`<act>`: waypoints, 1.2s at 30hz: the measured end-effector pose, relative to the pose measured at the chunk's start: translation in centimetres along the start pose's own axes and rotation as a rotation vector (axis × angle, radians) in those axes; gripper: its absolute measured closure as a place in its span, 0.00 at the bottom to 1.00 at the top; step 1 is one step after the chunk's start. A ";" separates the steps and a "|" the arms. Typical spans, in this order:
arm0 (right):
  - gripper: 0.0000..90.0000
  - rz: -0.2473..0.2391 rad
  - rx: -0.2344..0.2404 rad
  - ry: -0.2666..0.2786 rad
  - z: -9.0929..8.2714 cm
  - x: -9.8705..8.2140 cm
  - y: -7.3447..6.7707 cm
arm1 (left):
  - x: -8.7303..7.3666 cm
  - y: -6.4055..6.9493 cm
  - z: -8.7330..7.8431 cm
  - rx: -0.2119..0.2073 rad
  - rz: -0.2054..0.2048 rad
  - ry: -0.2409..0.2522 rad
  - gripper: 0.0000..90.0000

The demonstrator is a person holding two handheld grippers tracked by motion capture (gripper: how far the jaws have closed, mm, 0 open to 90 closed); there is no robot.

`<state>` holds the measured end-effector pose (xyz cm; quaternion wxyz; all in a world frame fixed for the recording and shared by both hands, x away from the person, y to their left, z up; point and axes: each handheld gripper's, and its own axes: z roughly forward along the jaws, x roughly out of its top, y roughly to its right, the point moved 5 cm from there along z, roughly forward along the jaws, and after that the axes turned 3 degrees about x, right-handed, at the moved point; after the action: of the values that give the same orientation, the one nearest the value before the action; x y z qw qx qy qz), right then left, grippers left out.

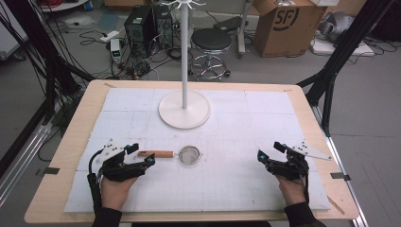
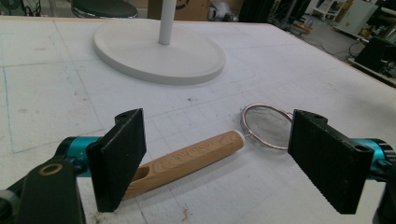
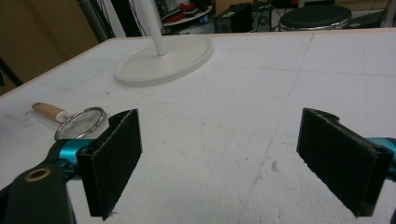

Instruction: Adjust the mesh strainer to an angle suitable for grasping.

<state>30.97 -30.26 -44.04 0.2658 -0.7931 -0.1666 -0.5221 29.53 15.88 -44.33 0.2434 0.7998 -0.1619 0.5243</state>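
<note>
Desk point(image 1: 71, 142) carries a white stand point(image 1: 184, 109) at its far centre. Strainer point(image 1: 177, 154) lies flat nearer the person than the stand base. Left gripper point(image 1: 140, 153) straddles the strainer's wooden handle, jaws open, not gripping. Right gripper point(image 1: 269, 151) rests well right of the strainer, jaws open, empty.

- The high view looks forward and down from above the person's side, taking in the whole table point(image 1: 71, 142) and the floor beyond.
- The left gripper view sits low and close to the table, facing the strainer point(image 2: 196, 156) and the white stand base point(image 2: 159, 51).
- The right gripper view, equally low, shares that strainer point(image 3: 77, 122) and base point(image 3: 166, 58) from the other side.
</note>
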 end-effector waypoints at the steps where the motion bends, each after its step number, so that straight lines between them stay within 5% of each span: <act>1: 0.15 0.002 0.001 0.000 0.0 0.0 0.0 | 0.0 0.0 0.0 0.001 0.000 0.000 0.22; 9: 0.18 0.024 0.024 0.000 0.4 0.1 -0.6 | -0.1 0.1 0.0 0.004 -0.004 0.001 0.22; 14: 0.51 0.035 0.071 -0.027 1.2 0.5 -1.7 | -0.3 0.0 -0.1 0.005 -0.009 -0.002 0.22; 24: 0.89 0.062 0.156 -0.079 2.8 1.1 -2.9 | -0.4 -0.1 -0.2 0.008 -0.015 0.000 0.22; 36: 0.99 0.057 0.249 -0.136 6.2 2.2 -5.6 | -0.4 -0.5 -0.5 0.018 -0.029 0.009 0.23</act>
<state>33.41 -22.13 -42.59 0.3649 -0.7919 -0.2249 -0.4349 29.24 16.55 -44.68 0.2446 0.8018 -0.1446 0.5258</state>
